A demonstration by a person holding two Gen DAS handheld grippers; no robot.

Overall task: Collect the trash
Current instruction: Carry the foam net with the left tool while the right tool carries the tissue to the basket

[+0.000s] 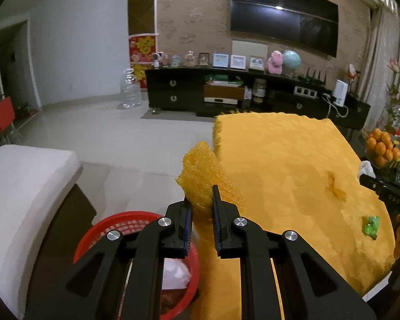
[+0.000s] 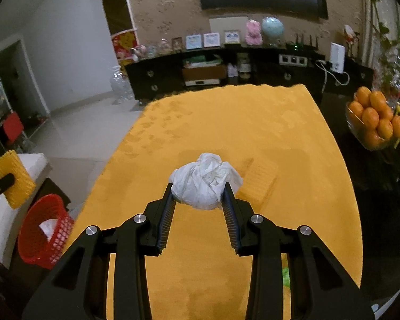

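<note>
1. Left gripper [image 1: 201, 200] clamped tight on a yellow foam sheet [image 1: 205, 178], the ribbed piece sticking up and out past the fingertips.
2. Foam held off the left edge of the yellow tablecloth [image 1: 293, 165], above and just beyond the red basket [image 1: 101, 229] on the floor.
3. Something white and crumpled already lying inside that basket.
4. Seen from the right wrist too: same foam sheet [image 2: 14, 178] far out at the left, pinched in black fingers, basket [image 2: 40, 237] below it beside the table.
5. Right gripper [image 2: 198, 196] squeezed on a crumpled white tissue [image 2: 205, 181], pads pressing into both sides of the wad.
6. Tissue up off the cloth [image 2: 226, 122], over the middle of the table.
7. Green wrapper [image 1: 370, 226] lying on the cloth near the right edge, well apart from both grippers.
8. Small orange scrap [image 1: 336, 186] also on the cloth, further in from the wrapper.
9. Bowl of oranges [image 2: 373, 122] on the dark surface to the right of the table.
</note>
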